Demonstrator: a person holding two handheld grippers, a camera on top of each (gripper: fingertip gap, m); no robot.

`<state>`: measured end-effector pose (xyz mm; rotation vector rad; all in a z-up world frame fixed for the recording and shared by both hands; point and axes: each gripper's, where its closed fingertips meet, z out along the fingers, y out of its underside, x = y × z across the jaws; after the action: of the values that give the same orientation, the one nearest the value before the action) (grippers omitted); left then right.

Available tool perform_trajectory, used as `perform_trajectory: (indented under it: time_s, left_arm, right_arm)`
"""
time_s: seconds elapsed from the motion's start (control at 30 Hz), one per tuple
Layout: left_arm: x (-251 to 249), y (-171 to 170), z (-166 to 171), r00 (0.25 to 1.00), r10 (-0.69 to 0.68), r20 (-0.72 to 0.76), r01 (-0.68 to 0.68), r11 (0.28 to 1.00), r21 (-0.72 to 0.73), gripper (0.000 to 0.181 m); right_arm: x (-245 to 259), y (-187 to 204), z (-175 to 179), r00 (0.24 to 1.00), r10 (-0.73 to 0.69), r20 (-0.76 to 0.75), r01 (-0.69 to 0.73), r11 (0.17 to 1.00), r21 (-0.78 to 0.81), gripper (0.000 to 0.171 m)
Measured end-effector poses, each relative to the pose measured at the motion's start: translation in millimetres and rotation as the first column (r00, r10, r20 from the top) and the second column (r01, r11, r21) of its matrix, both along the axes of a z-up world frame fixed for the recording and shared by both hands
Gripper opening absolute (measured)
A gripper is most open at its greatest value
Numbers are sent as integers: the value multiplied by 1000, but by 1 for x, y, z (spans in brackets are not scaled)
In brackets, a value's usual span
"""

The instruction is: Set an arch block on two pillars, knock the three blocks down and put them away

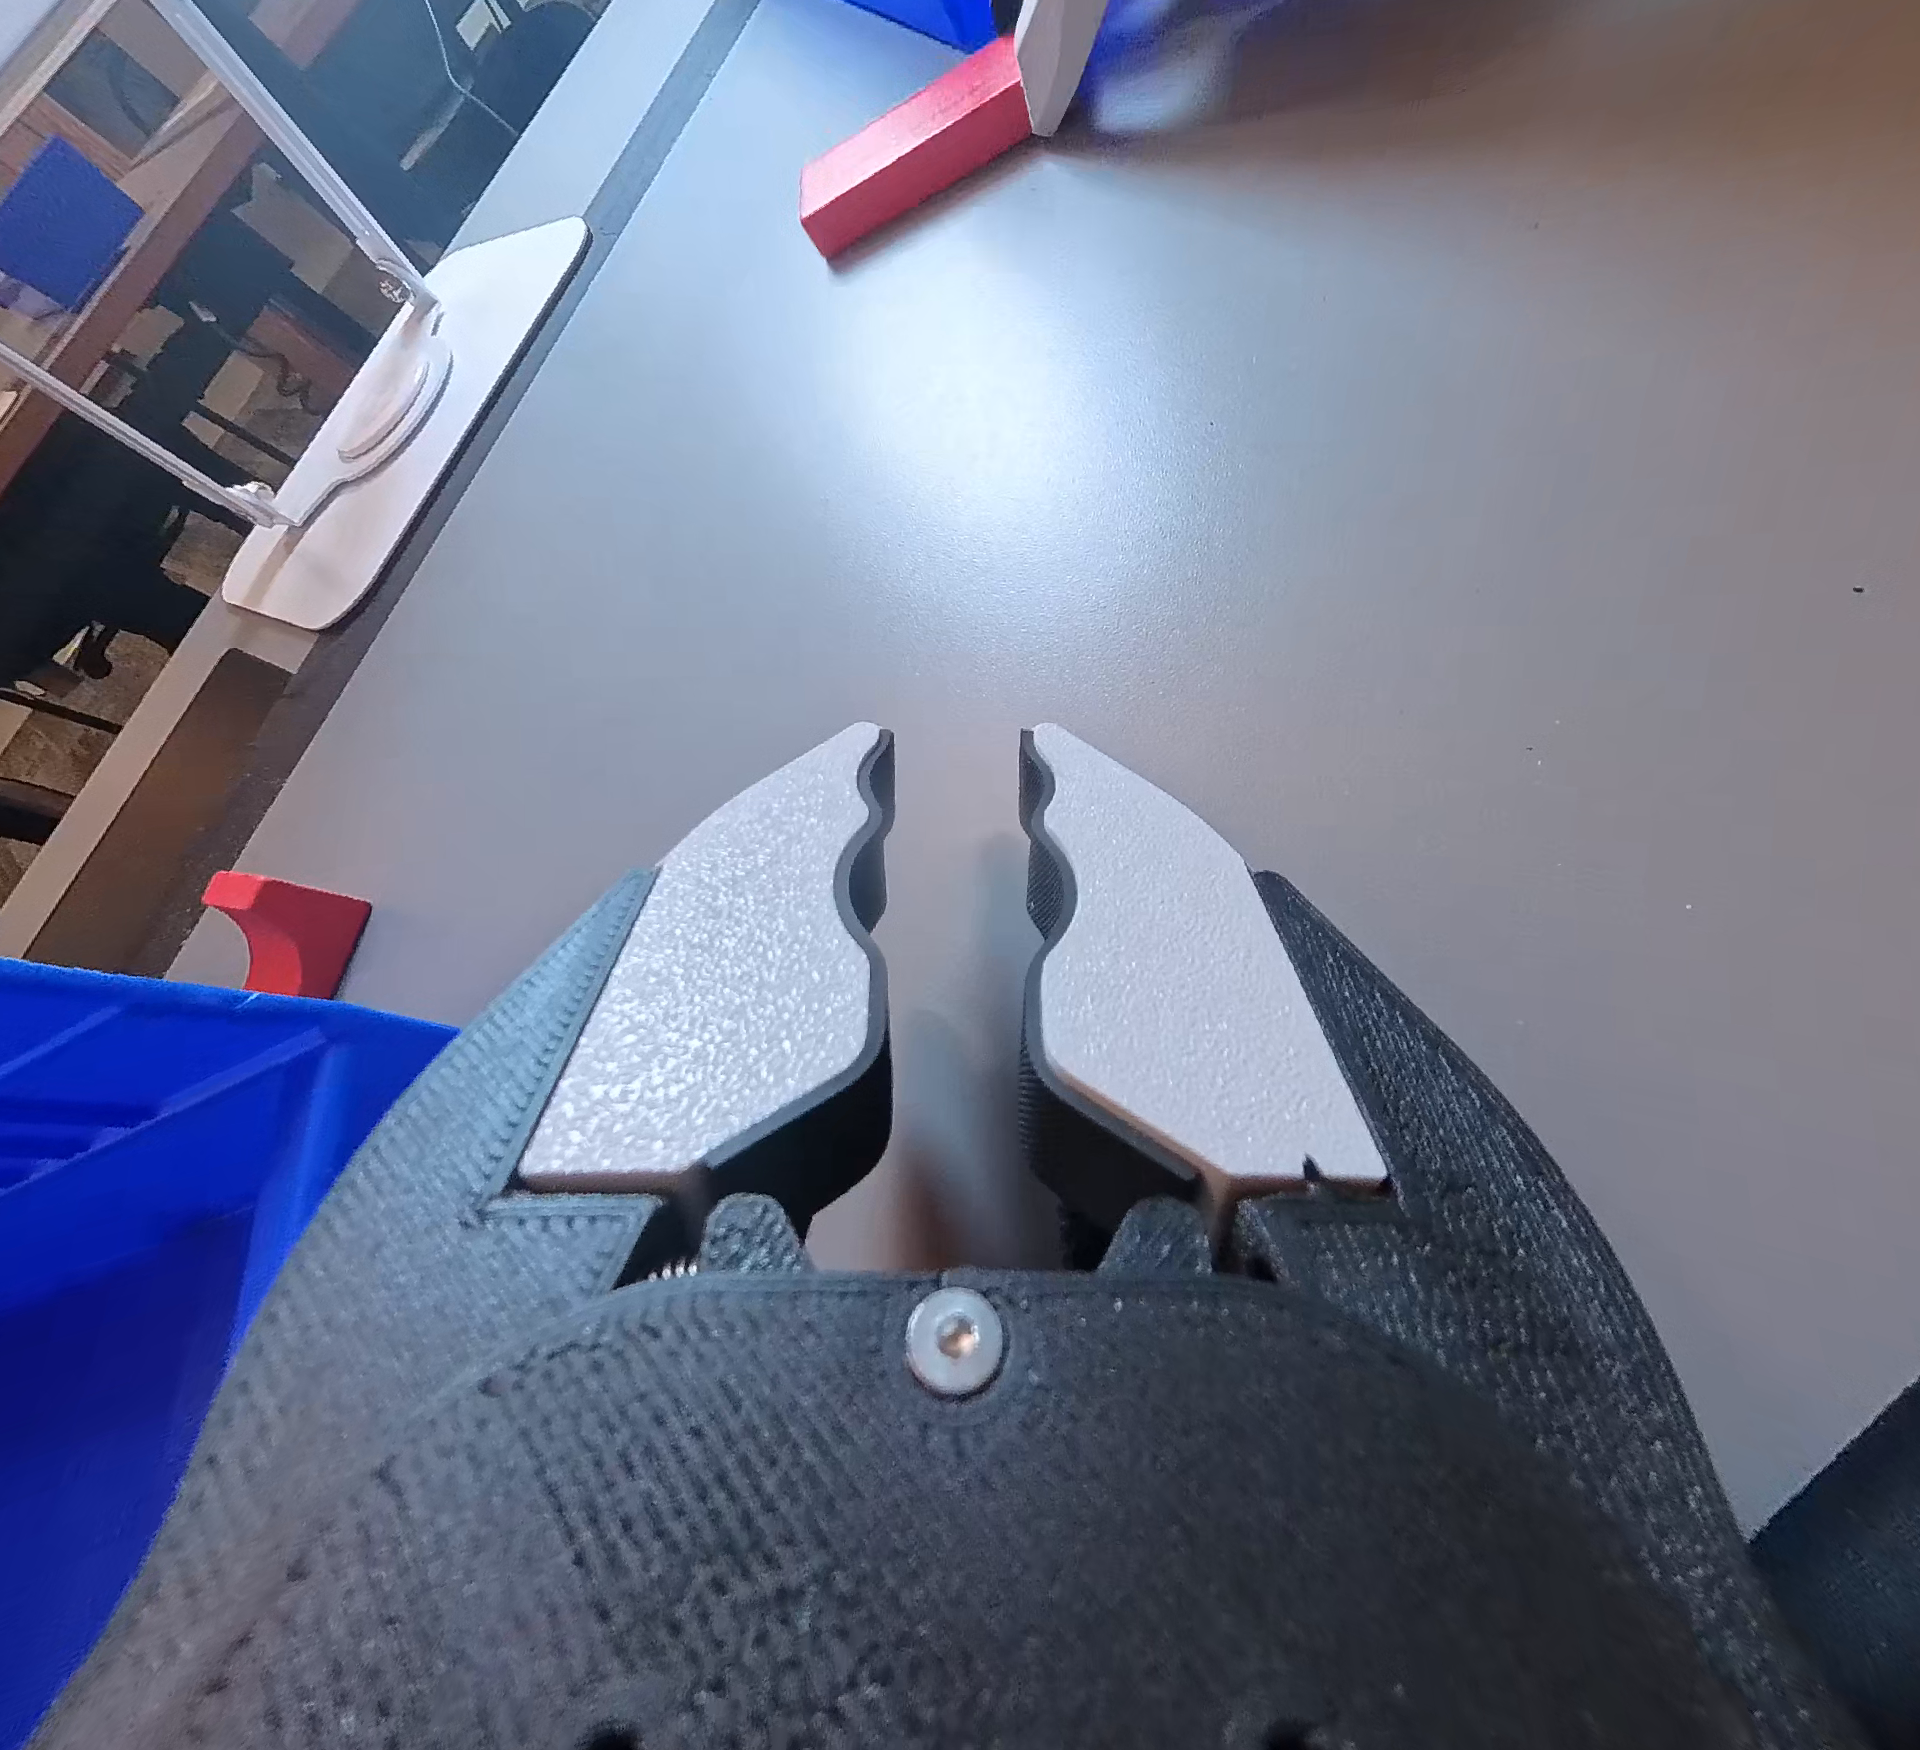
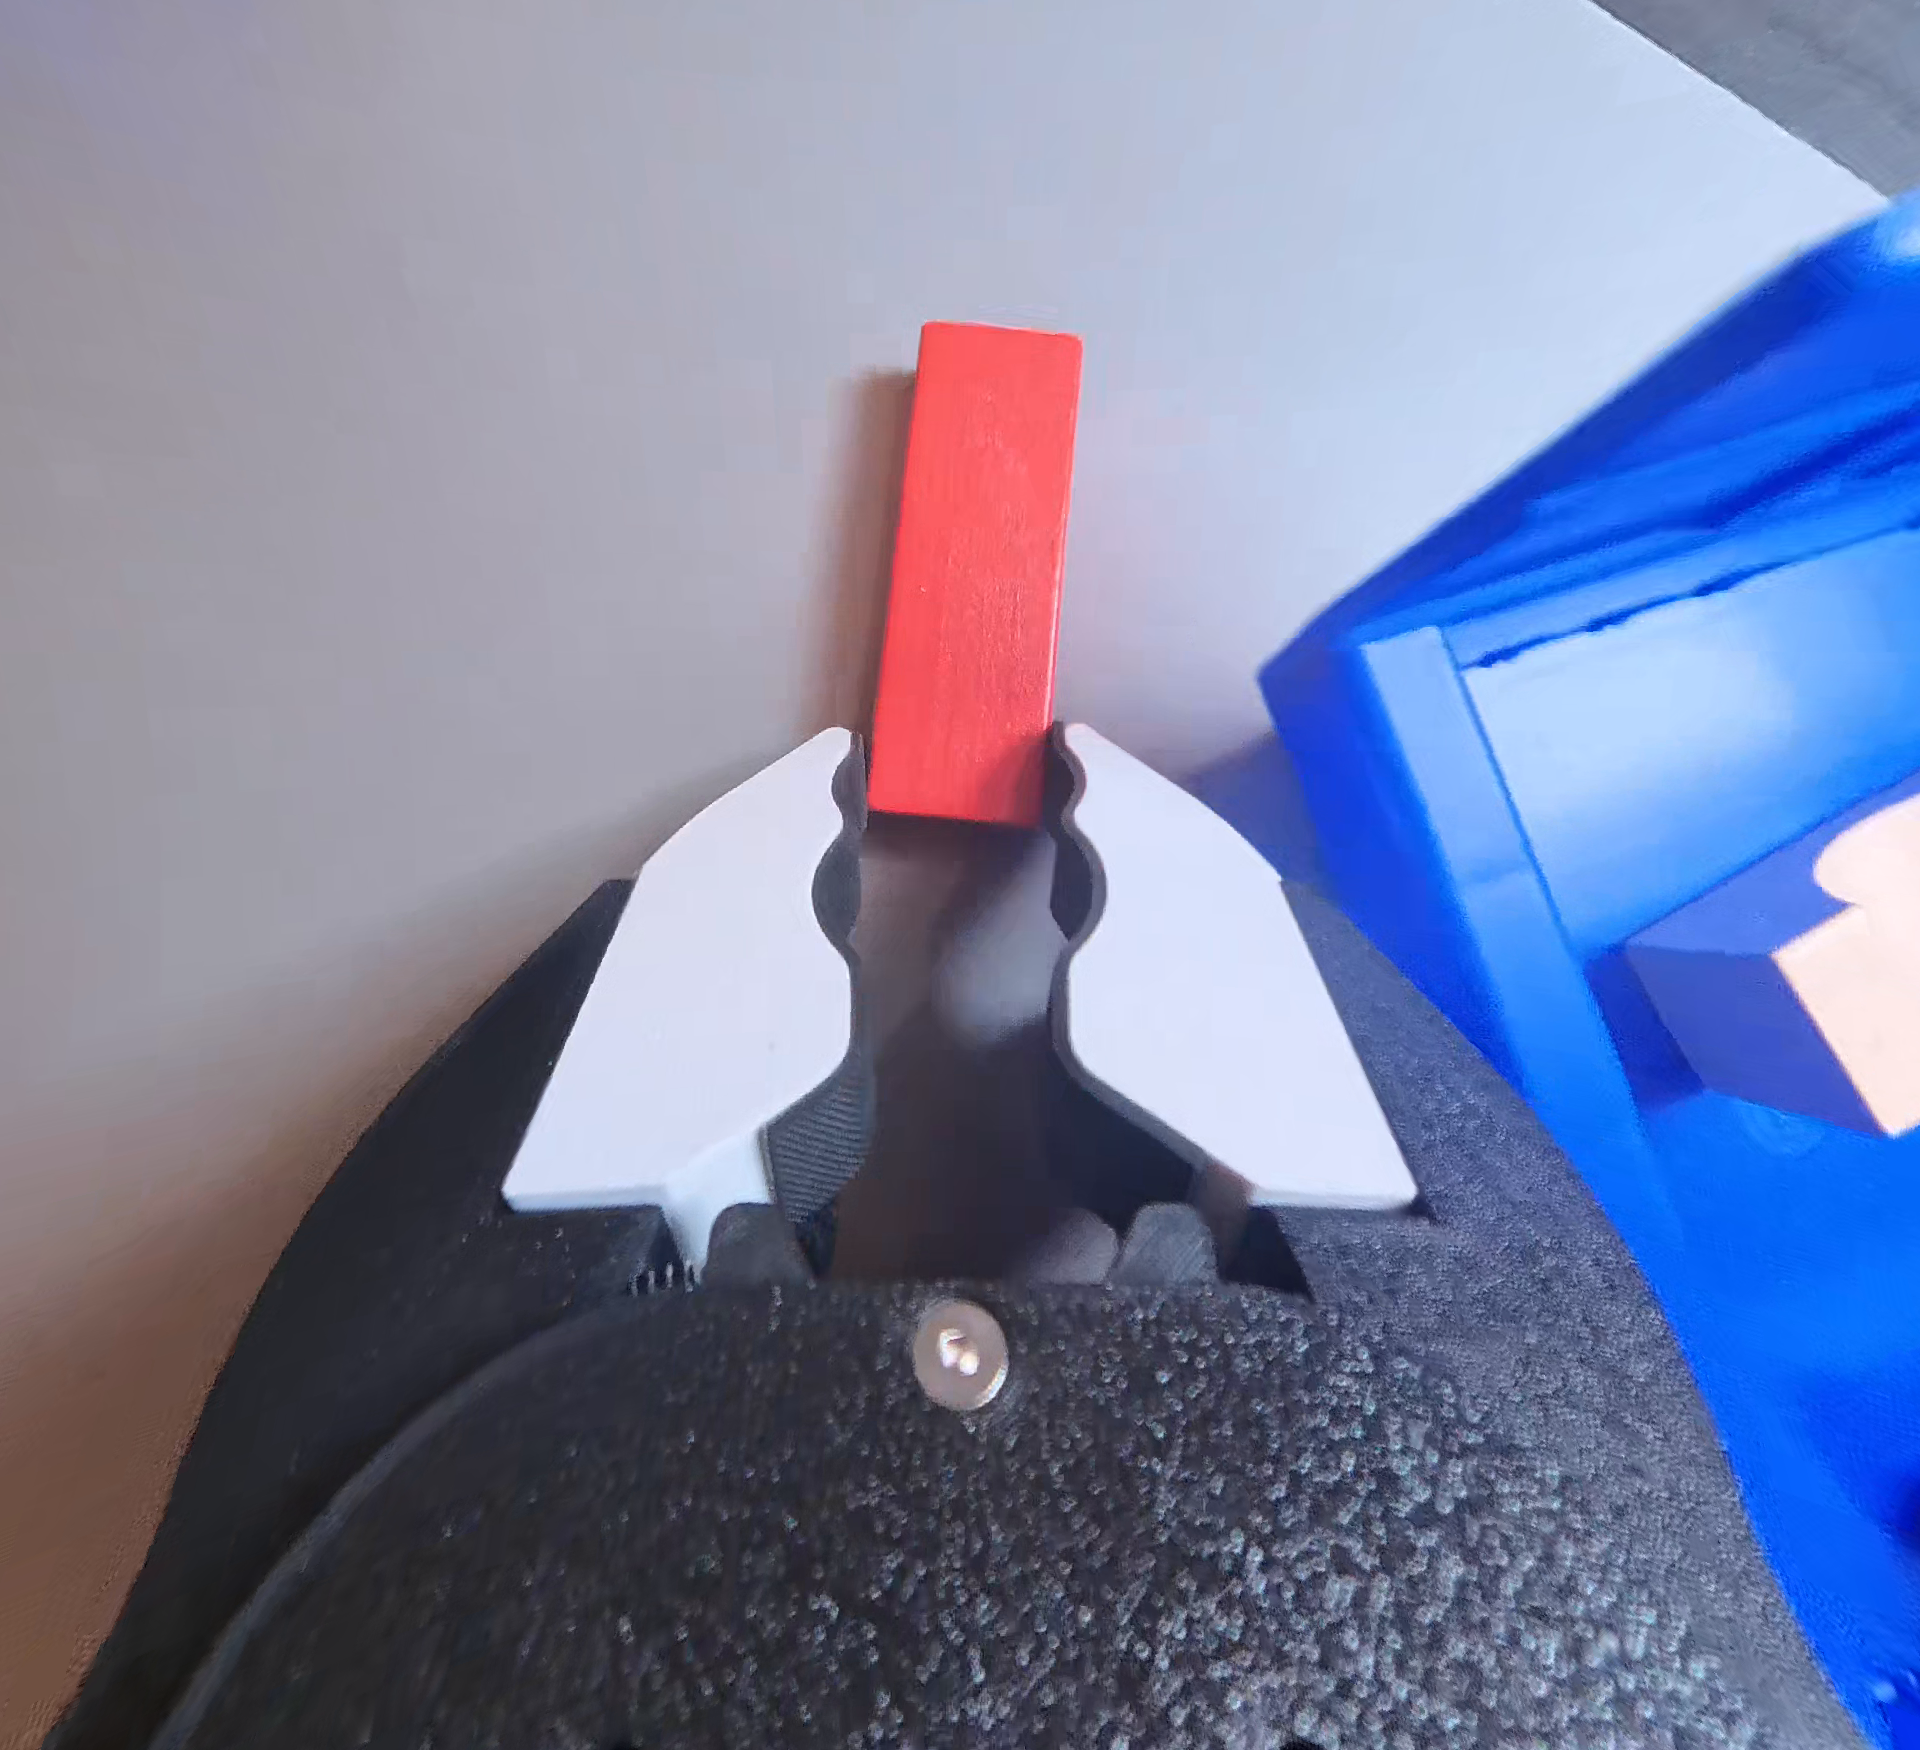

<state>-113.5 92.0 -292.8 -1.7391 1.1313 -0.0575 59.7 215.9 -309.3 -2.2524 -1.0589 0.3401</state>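
Your right hand-held gripper (image 2: 958,770) pinches the red pillar block (image 2: 971,573) lying on the worktop (image 2: 416,350). At frame right, the blue bin (image 2: 1455,765) holds a pale wooden block (image 2: 1860,973). Your left hand-held gripper (image 1: 957,755) hangs slightly parted, empty.

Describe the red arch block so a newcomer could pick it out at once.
Start at the grey table and follow its edge to the blue bin beside the left gripper. The red arch block lies flat just beyond that bin, near the table edge. Unlike the long red pillar block farther off, it has a curved cut-out in one side.
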Motion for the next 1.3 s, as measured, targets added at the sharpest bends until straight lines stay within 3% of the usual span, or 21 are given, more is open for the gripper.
perform_trajectory:
  time_s: [0.1, 0.2, 0.27, 0.37, 0.47, 0.57, 0.6, 0.67, 0.77, 0.87, 1.0, 1.17, 1.23, 1.3]
  left_arm:
    - [0, 0, 0, 1000, -1, -3, 1, 1000, 2, 22]
    - [0, 0, 0, 1000, -2, -3, 2, 1000, 2, 22]
    - [0, 0, 0, 1000, -3, -4, 3, 1000, 2, 22]
    - [1, 0, 0, 1000, -3, -4, 3, 1000, 2, 21]
    - [1, 0, 0, 1000, -3, -4, 3, 1000, 1, 21]
    - [1, 0, -1, 1000, -3, -4, 3, 1000, 0, 21]
    - [1, 0, -1, 1000, -4, -4, 4, 1000, 0, 21]
    - [1, 0, -1, 1000, -5, -5, 5, 1000, 1, 21]
    - [1, 0, -1, 1000, -6, -6, 6, 1000, 2, 20]
    - [1, 0, -1, 1000, -4, -5, 4, 1000, 3, 21]
    - [0, 1, -1, 1000, 7, -1, -7, 1000, -4, 21]
    - [-3, 2, -1, 1000, 20, 17, -19, 999, -31, 25]
    - [-10, 7, 11, 999, 42, 26, -41, 999, -21, 27]
    - [-24, 16, 50, 994, 84, 75, -86, 996, 22, 26]
  right_arm:
    - [-23, -13, 26, 989, 114, -90, -107, 991, 82, 33]
    - [-28, -11, 76, 976, 157, -151, -106, 948, 300, 33]
    - [-13, -1, 114, 965, 113, -235, -1, 902, 432, 33]
    - [41, 28, 155, 931, -80, -355, 269, 808, 524, 32]
    - [102, 55, 146, 896, -322, -306, 439, 743, 504, 32]
    - [138, 68, 109, 874, -471, -116, 467, 752, 464, 32]
    - [147, 69, 100, 863, -504, -36, 459, 752, 474, 2]
    - [154, 70, 86, 841, -534, 87, 432, 759, 487, 0]
    - [145, 68, 79, 850, -505, 147, 381, 783, 491, 12]
    - [123, 65, 90, 898, -435, 70, 342, 788, 512, 17]
    - [81, 52, 113, 965, -259, -33, 229, 780, 582, 24]
    - [33, 26, 121, 995, -65, -74, 97, 797, 596, 33]
    - [21, 17, 119, 998, -17, -66, 53, 807, 588, 37]
    - [12, 9, 118, 998, 17, -67, 25, 819, 573, 39]
